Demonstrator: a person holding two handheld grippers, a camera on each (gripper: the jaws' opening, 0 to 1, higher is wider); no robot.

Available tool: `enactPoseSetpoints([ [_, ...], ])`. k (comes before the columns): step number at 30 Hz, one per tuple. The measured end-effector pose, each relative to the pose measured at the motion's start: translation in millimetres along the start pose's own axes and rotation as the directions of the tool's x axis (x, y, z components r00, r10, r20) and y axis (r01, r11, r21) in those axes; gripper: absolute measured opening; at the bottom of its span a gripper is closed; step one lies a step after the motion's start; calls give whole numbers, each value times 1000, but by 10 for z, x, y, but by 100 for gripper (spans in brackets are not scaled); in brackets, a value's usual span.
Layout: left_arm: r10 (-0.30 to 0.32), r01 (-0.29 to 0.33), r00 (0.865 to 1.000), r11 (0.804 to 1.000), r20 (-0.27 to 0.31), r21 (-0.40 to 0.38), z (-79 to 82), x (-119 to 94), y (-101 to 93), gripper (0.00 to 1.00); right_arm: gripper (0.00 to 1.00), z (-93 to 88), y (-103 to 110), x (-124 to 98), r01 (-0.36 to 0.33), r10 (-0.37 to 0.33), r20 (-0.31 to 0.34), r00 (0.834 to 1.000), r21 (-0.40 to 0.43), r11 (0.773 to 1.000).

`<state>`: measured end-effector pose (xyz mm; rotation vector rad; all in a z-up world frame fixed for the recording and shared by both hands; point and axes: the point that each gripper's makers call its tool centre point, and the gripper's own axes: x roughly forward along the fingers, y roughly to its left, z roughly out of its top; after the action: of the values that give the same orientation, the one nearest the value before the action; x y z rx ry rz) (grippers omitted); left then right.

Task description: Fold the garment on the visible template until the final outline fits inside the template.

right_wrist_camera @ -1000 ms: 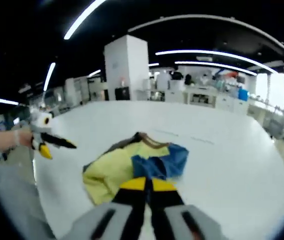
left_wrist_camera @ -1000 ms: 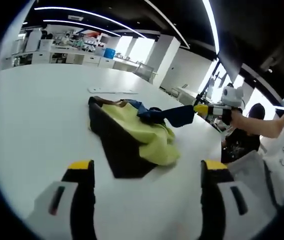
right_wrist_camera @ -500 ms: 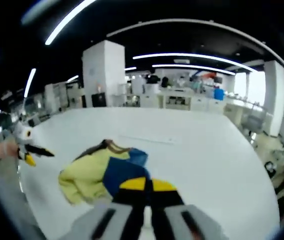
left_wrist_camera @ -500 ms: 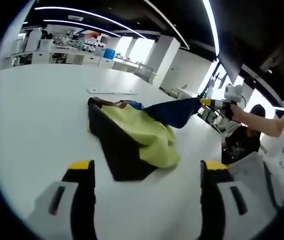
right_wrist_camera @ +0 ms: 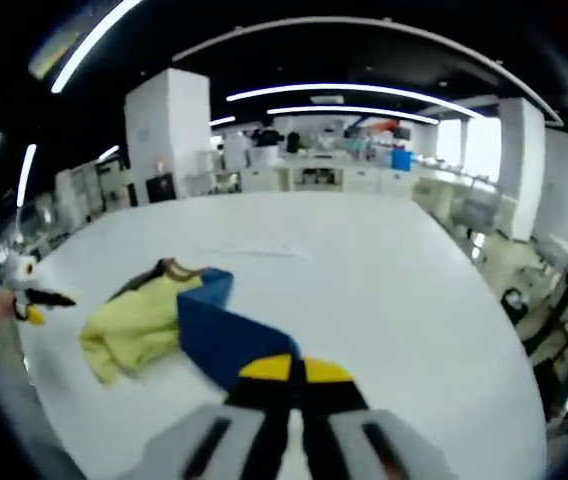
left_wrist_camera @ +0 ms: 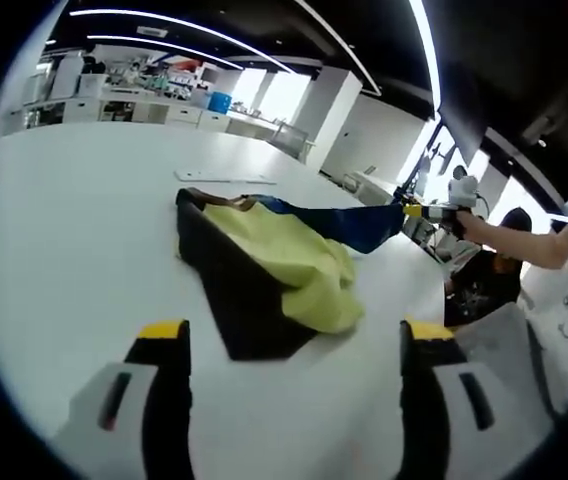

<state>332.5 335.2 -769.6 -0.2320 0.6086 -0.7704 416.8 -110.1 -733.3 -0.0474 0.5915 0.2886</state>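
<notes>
A crumpled garment [left_wrist_camera: 284, 262] of yellow, black and blue cloth lies on the white table [left_wrist_camera: 74, 230]. Its blue part [left_wrist_camera: 349, 222] is stretched out taut to the right, off the heap, and ends at my right gripper [left_wrist_camera: 411, 210]. In the right gripper view that gripper [right_wrist_camera: 289, 368] is shut on the blue cloth [right_wrist_camera: 222, 335], with the yellow heap [right_wrist_camera: 136, 325] beyond it on the left. My left gripper [left_wrist_camera: 295, 332] stands open over bare table, short of the black edge [left_wrist_camera: 239, 305]. The flat template [left_wrist_camera: 224, 180] lies on the table behind the garment.
A person's hand [left_wrist_camera: 509, 245] holds the right gripper, and the person's clothes show at the right. The left gripper [right_wrist_camera: 36, 297] shows small at the left edge of the right gripper view. Desks and shelves [right_wrist_camera: 324, 170] stand beyond the far table edge.
My right gripper has drawn the blue cloth farther out from the heap, so it now hangs stretched instead of bunched. The left gripper has stayed where it was, open.
</notes>
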Motion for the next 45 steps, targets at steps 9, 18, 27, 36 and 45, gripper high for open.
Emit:
enactPoseSetpoints([
  [9, 0, 0, 1000, 1000, -11, -7, -13, 37, 19, 83, 0, -203, -445, 33, 75, -73, -58, 996, 23, 997],
  [18, 4, -4, 1000, 1000, -26, -16, -39, 56, 56, 83, 0, -314, -806, 82, 154, -146, -95, 985, 84, 984],
  [27, 9, -10, 999, 1000, -40, -28, -70, 94, 117, 83, 0, -424, -1048, 176, 204, -192, -156, 969, 65, 977],
  [36, 22, -24, 999, 999, -39, -39, -66, 120, 159, 83, 0, -496, -1102, 283, 231, -218, -207, 954, 39, 972],
  [45, 32, -34, 999, 998, -38, -54, -78, 134, 193, 83, 0, -626, -1178, 348, 278, -258, -256, 931, 43, 960],
])
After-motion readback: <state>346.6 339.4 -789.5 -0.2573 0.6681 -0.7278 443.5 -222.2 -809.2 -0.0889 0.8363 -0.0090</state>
